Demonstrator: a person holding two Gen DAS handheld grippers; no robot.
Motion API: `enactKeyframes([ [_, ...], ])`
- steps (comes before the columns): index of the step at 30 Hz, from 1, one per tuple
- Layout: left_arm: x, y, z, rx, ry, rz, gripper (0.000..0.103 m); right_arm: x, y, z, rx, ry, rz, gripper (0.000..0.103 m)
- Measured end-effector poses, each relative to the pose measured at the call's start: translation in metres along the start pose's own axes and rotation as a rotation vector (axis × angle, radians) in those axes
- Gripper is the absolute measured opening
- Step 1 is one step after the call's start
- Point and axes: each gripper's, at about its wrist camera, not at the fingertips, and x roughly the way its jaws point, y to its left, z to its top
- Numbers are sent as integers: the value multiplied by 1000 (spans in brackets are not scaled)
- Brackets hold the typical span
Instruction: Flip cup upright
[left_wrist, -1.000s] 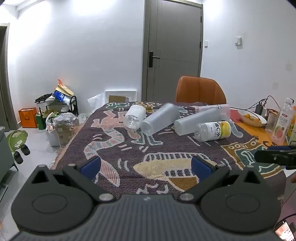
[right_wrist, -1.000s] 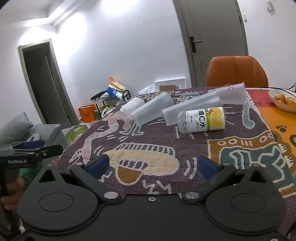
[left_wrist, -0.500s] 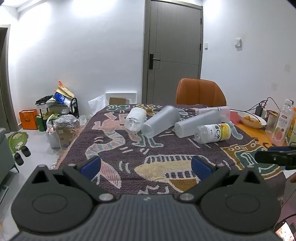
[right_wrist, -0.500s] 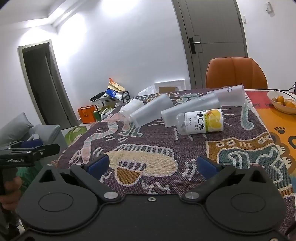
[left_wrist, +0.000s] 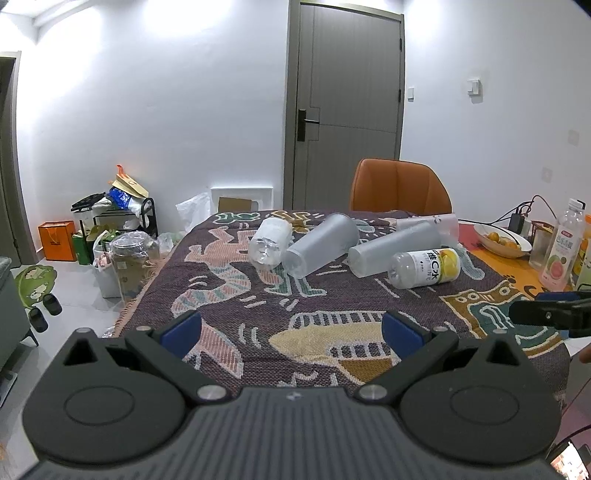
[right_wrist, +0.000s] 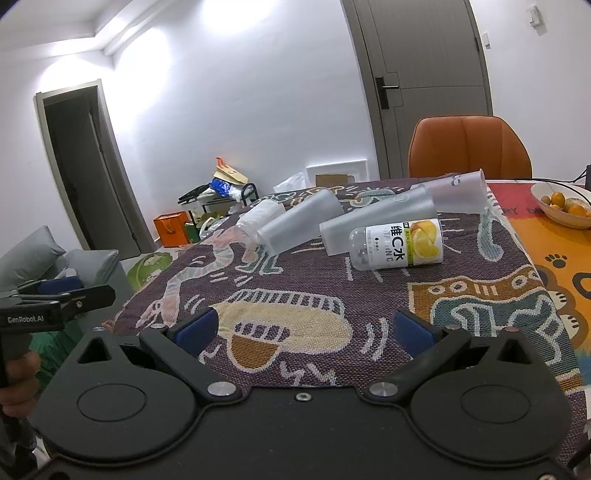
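Three frosted translucent plastic cups lie on their sides across the far half of the patterned woven tablecloth (left_wrist: 332, 317): the left cup (left_wrist: 320, 244), the middle cup (left_wrist: 394, 248) and the far cup (right_wrist: 457, 191). A clear crumpled bottle (left_wrist: 268, 240) lies just beside the left cup, a lemon-labelled bottle (left_wrist: 425, 268) beside the middle one. The left gripper (left_wrist: 291, 332) and right gripper (right_wrist: 304, 329) are both spread wide, empty, well short of the cups.

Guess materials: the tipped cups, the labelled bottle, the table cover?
Cups: likely frosted translucent plastic, matte, cloth pattern only dimly visible through them. Bottle: clear glossy plastic, printed lemon label. Table cover: woven textile, visible weave, fringed edge.
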Motion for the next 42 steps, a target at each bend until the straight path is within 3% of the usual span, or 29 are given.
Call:
enactKeyframes([
  [42, -6, 5, 3, 1, -23, 2, 103, -3, 0, 1, 0, -18, -8, 103],
])
